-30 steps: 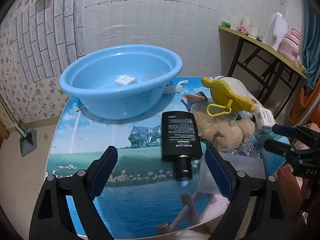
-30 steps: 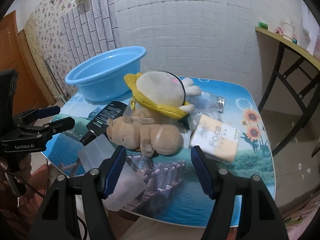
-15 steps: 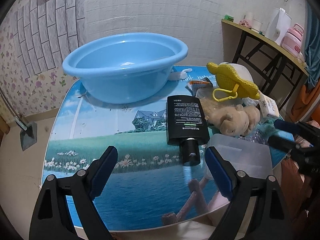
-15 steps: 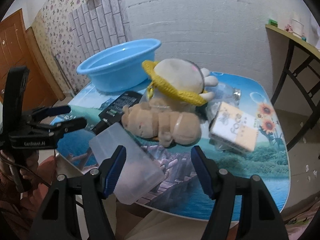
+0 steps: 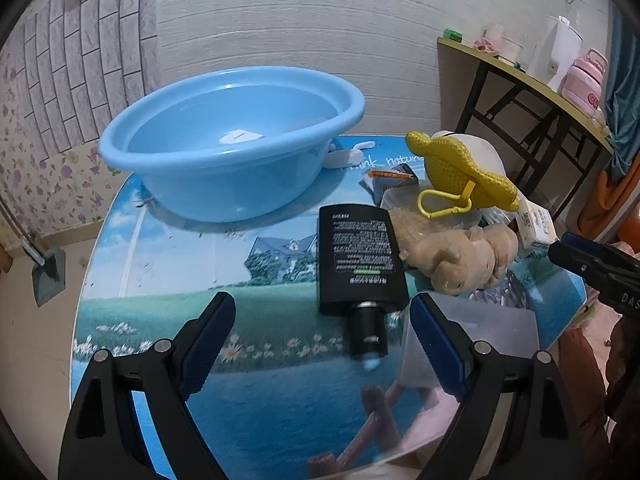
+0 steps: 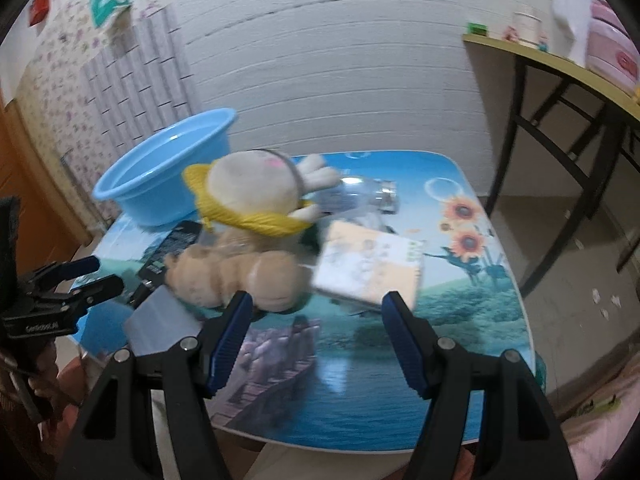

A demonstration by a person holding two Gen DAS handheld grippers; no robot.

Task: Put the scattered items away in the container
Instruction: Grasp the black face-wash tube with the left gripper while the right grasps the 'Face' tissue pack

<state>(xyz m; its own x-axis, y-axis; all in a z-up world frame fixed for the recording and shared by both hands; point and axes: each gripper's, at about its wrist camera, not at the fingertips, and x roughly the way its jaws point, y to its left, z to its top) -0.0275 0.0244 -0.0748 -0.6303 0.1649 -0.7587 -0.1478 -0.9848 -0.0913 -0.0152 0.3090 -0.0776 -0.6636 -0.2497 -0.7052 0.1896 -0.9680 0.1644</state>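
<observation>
A blue basin [image 5: 232, 140] stands at the far left of the table with a small white item [image 5: 241, 136] inside; it also shows in the right wrist view [image 6: 160, 168]. A black bottle [image 5: 360, 264] lies in front of my open, empty left gripper [image 5: 320, 344]. Beside it lie a tan plush [image 5: 464, 256], a white plush in a yellow hat [image 5: 460, 164] and a clear plastic box [image 5: 472, 340]. My right gripper [image 6: 316, 340] is open and empty, just before the tan plush [image 6: 240, 276] and a tissue pack [image 6: 368, 268].
A clear bottle [image 6: 360, 196] lies behind the plushes. A small orange-and-black packet [image 5: 390, 178] and a white hook [image 5: 348, 154] lie near the basin. A side table [image 5: 532, 80] with cups and a pink flask stands at the right. The table's front edge is close below both grippers.
The right gripper has swung right, now facing the tan plush and tissue pack. The left gripper has shifted slightly; the black bottle sits closer to its right finger. Both stay open.
</observation>
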